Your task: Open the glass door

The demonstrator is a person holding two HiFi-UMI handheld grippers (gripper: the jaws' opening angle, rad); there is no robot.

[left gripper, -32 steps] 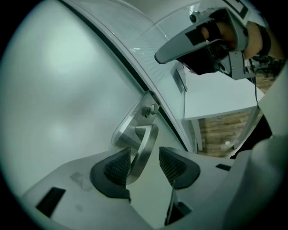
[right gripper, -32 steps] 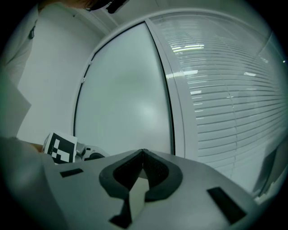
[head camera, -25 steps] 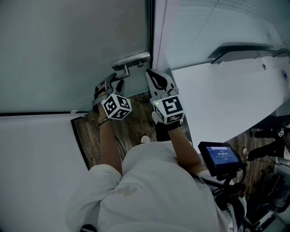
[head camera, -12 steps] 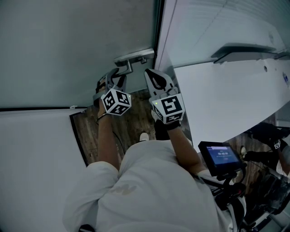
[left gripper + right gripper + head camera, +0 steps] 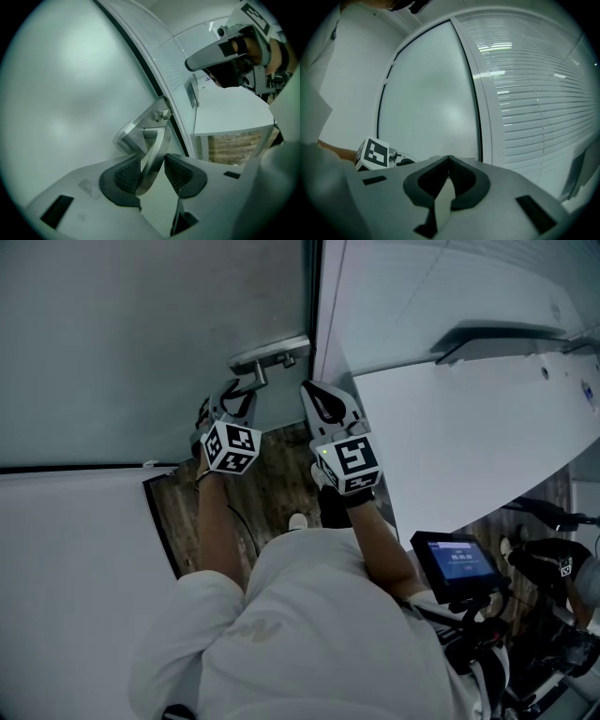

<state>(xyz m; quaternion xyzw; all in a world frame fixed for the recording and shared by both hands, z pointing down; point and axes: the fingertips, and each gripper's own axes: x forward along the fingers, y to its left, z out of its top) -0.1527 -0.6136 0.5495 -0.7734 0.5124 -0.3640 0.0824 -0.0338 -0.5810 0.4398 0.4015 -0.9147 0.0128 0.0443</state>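
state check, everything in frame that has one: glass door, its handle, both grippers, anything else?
frosted glass door: closed against its frame
silver metal lever handle: clamped between the left gripper's pads
left gripper: jaws have just been closing, now shut on the handle
right gripper: shut, nothing in it
small screen: lit, blue
white slatted blinds: lowered

The right gripper (image 5: 449, 161), jaws together at 6 o'clock, faces the frosted glass door (image 5: 431, 98); window blinds (image 5: 534, 93) at 3 o'clock, marker cube (image 5: 372, 153) at 8.
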